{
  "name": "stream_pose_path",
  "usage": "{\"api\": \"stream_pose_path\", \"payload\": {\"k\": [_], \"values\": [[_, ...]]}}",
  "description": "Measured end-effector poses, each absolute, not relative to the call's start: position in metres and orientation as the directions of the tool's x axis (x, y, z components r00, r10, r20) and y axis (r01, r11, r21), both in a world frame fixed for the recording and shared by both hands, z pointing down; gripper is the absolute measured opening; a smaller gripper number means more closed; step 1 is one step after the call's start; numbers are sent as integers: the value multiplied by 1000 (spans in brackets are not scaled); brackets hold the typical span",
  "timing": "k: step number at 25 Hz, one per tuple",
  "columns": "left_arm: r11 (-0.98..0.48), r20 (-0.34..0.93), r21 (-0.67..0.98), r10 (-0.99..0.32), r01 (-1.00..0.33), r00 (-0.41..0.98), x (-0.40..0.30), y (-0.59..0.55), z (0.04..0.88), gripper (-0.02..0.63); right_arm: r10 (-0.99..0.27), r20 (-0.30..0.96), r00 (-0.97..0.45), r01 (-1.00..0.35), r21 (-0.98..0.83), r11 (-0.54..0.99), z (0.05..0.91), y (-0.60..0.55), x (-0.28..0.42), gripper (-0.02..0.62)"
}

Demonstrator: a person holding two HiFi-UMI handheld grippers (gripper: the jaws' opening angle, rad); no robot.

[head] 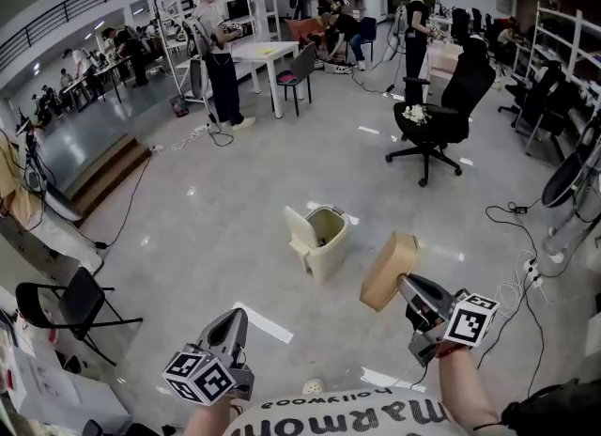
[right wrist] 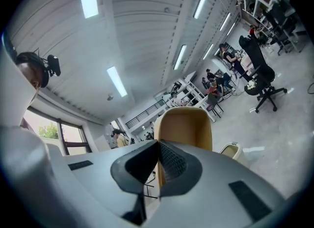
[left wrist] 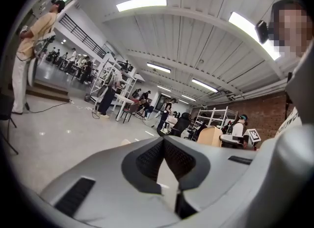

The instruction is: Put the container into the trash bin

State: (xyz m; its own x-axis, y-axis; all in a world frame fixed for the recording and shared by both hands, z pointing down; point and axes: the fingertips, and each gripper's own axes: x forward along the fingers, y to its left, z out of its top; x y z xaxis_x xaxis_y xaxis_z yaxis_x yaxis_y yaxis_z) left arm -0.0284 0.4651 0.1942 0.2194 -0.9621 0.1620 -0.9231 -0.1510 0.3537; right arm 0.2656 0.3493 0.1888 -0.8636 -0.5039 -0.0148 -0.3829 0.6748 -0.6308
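A beige trash bin [head: 319, 240] stands on the grey floor with its lid tipped open to the left. My right gripper [head: 402, 280] is shut on the rim of a tan paper container [head: 388, 270], held in the air to the right of the bin and nearer to me. In the right gripper view the container [right wrist: 186, 126] rises just beyond the closed jaws [right wrist: 158, 159], and the bin [right wrist: 234, 151] shows low at the right. My left gripper [head: 235, 318] hangs low on the left, shut and holding nothing. Its own view shows the jaws [left wrist: 163, 146] meeting, with the container [left wrist: 211, 136] off to the right.
A black office chair [head: 437, 115] stands beyond the bin on the right. A black folding chair [head: 70, 303] is at the left edge. White tape [head: 263, 321] marks the floor near me. Cables and a power strip [head: 531, 270] lie at the right. People and a white table [head: 263, 51] are far back.
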Motion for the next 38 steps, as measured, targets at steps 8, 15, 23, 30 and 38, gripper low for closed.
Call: {"api": "stream_pose_path", "payload": {"k": [8,15,23,30,38], "values": [[-214,159,358,-945,-909,285,-83,424,193,-5,-538,-26,-842,-394,-652,648,187,333,207,10],[-239,180,378,-929,-894,324,-92,409,212,-5,-554,41,-832,-440,-658,612,195,329,191,9],[-220,236,417,-911,-882,339,-95,393,236,-5,-513,100,-853,-443,-660,607,218,315,165,11],[-176,251,435,-918,-883,307,-108,359,249,-5,-497,109,-861,-430,-677,597,235,274,158,10],[-124,253,506,-925,-853,285,-122,276,255,-5,-489,113,-865,-422,-692,586,248,180,152,11]]}}
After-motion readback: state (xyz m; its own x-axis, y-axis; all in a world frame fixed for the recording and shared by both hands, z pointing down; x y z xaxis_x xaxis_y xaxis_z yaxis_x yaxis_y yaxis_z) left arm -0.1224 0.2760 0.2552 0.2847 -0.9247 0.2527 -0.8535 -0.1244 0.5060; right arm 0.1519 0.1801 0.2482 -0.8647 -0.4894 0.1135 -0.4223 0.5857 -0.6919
